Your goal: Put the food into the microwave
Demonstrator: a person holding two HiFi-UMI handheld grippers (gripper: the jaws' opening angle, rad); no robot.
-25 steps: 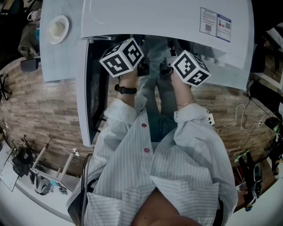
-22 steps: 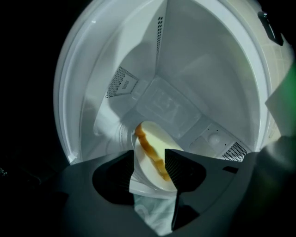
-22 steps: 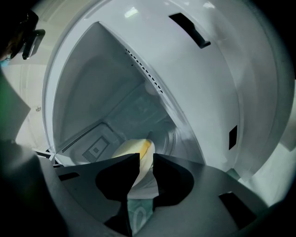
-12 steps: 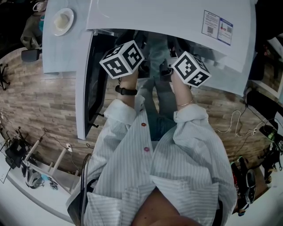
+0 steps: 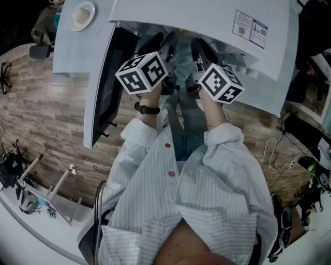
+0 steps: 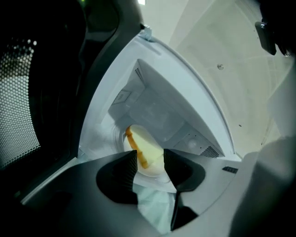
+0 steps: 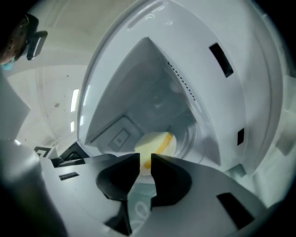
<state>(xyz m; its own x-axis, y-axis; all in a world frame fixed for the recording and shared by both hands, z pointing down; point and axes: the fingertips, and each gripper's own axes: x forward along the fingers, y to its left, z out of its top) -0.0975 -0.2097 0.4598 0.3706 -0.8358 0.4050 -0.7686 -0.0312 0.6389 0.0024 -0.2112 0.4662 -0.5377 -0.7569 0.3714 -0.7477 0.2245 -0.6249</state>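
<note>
Left gripper view looks into the open microwave (image 6: 185,92), where the food (image 6: 141,147), a pale yellow slice with a browned edge, lies on a white plate (image 6: 153,170) in the middle of the oven floor. The left gripper (image 6: 150,157) hangs just in front of the plate's near rim with its jaws partly apart. Nothing sits between them.

From the other side, the right gripper (image 7: 145,159) faces the same plate, its jaws drawn almost together with only a thin slit left. It has hold of nothing that I can see.

The slice looks soft and light, likely to dent or tear if pinched. The plate looks stiff, smooth and breakable, so any further shifting is best done by the plate's rim, gripped firmly so that it cannot slide. As things lie, the food seems to be in place, and closing the door (image 5: 101,88), which stands swung wide at the oven's left side, looks like what is left.

The microwave stands on a pale desk (image 5: 72,52), and a small dish (image 5: 83,14) sits near the desk's far left corner. Below is a floor (image 5: 46,119) of wood planks, with cables and gear along its edges.
</note>
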